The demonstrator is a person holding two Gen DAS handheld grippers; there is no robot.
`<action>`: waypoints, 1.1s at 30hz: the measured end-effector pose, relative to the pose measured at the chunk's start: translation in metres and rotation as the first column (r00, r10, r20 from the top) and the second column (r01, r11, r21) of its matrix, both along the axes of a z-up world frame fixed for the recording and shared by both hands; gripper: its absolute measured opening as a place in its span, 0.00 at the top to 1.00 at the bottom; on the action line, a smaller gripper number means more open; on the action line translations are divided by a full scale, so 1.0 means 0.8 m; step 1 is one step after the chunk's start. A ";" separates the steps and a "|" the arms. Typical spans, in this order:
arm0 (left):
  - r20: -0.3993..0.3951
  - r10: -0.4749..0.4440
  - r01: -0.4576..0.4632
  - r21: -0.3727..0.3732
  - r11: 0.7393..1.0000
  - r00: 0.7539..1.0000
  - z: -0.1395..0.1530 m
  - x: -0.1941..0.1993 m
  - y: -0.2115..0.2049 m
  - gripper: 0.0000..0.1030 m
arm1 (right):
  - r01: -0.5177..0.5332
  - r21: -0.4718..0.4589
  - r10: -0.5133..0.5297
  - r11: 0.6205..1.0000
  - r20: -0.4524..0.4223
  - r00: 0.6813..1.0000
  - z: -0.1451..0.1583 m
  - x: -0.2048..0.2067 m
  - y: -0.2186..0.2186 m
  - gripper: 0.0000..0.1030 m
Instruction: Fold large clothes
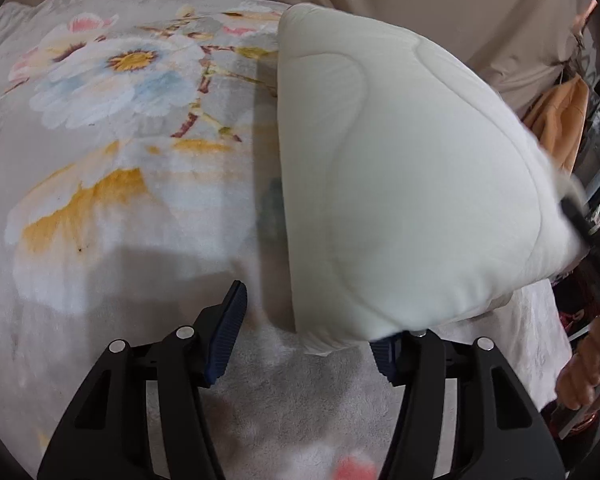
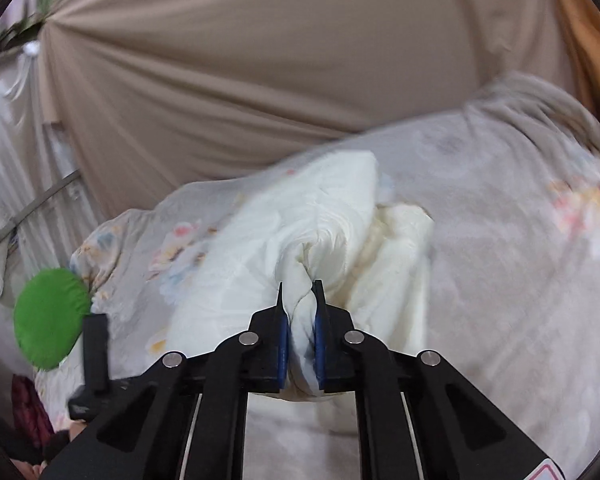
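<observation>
The right hand-held gripper (image 2: 299, 294) is clamped on a bunched edge of the one white quilted garment (image 2: 308, 228). The left hand-held gripper (image 1: 308, 320) stands apart-jawed, gripping nothing, at the garment's lower corner, above one floral blanket (image 1: 112, 120). One green round cushion (image 2: 50, 318) lies at the left.

White padded garment (image 2: 300, 240), bunched and lifted above floral blanket (image 2: 500, 240).

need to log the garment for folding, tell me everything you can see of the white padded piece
The white padded piece looks like soft, puffy quilted cloth with curved stitch lines. It is folded over and lifted above the floral blanket. The right gripper has its jaws shut on a bunched edge. The left gripper stands open at its lower corner, not pinching it. Its outline is blurred.
</observation>
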State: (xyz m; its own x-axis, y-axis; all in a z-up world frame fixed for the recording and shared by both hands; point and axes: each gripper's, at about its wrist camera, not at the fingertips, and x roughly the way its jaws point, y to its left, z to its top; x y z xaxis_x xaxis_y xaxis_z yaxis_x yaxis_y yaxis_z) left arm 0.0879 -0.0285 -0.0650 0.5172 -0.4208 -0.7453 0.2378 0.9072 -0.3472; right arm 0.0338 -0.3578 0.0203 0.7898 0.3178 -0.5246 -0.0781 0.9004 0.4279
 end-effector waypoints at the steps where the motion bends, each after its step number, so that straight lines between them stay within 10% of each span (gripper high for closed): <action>1: 0.006 -0.007 0.007 0.016 1.000 1.000 -0.003 -0.001 -0.005 0.46 | 0.008 0.024 -0.007 1.000 -0.046 0.999 -0.021 0.004 -0.011 0.92; 8: 0.039 -0.026 0.022 0.082 0.996 0.999 0.005 -0.016 -0.018 0.49 | 0.013 -0.024 -0.016 1.000 -0.166 0.986 -0.078 0.022 -0.005 0.91; 19: 0.283 -0.051 0.052 0.002 0.999 0.958 0.131 -0.041 -0.020 0.49 | 0.013 -0.010 -0.014 1.000 -0.170 0.985 -0.081 0.022 -0.010 0.91; 33: 0.302 -0.016 -0.061 0.245 0.968 0.953 0.076 0.017 -0.113 0.46 | 0.055 0.164 -0.028 0.985 -0.160 0.987 -0.057 0.010 -0.033 0.83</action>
